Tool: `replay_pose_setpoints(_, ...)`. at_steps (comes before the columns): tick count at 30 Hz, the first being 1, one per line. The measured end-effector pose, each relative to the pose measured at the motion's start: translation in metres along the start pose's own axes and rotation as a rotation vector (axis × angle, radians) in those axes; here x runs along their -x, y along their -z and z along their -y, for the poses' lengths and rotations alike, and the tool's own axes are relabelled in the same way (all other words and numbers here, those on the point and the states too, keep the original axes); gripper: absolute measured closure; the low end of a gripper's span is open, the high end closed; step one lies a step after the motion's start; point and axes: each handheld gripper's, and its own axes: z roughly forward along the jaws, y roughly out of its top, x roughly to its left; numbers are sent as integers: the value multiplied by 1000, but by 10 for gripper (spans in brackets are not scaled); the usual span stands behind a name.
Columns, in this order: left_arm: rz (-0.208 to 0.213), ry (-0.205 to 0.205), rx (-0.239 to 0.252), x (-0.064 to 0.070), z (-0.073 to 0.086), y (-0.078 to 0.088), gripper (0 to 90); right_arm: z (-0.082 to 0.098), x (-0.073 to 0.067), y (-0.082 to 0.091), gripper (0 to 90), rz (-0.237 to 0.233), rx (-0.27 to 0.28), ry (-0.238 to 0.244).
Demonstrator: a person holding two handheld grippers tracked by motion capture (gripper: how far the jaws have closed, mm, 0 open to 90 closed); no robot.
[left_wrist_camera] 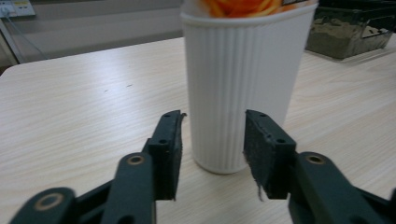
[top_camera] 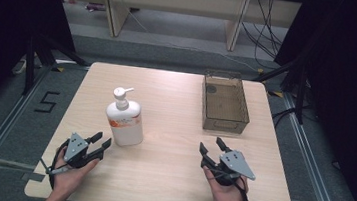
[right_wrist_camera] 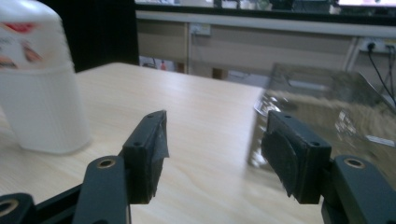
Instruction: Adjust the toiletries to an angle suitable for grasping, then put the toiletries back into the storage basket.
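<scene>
High view: the soap bottle stands upright on the left half of the table, with its pump head at the top, so its long axis goes straight up. The left gripper is just beside the bottle, on the near left side of it, and its jaws point to the far right, toward the lower part of the bottle. In the left gripper view the ribbed white body of the bottle fills the gap straight ahead of the two black pads. The jaws are spread apart and nothing is between them; the pads do not touch the bottle.

The right gripper is on the near right part of the table, well apart from the bottle, and its jaws are also released and hold nothing. It is nearer to the dark box, which sits on the far right side of the table with its long side running from near to far.

So I judge that the left hand is the nearer one for the bottle. The gap of its jaws looks a little narrower than the body of the bottle, so the grasp may need wider jaws.
</scene>
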Motion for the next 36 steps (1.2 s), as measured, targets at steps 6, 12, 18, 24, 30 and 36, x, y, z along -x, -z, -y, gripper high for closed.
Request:
replay_pose_setpoints(6, -17, 14, 13, -5, 1, 1, 482, -24, -35, -23, 403, -48, 36, -6)
replay_pose_setpoints(12, -40, -2, 25, -2, 2, 0, 453, -55, -78, -54, 420, -107, 71, -4)
replay_pose_setpoints(18, -45, -6, 23, -1, 1, 0, 452, -66, -108, -69, 442, -118, 46, 7)
replay_pose_setpoints(24, -42, 3, 29, -2, 1, -1, 448, -77, -139, -84, 460, -111, 62, -21)
replay_pose_setpoints(30, -45, 11, 30, -2, 1, -1, 443, -82, -164, -89, 459, -101, 74, -35)
replay_pose_setpoints(36, -46, 2, 27, -2, 1, -1, 440, -81, -174, -92, 459, -80, 88, -27)
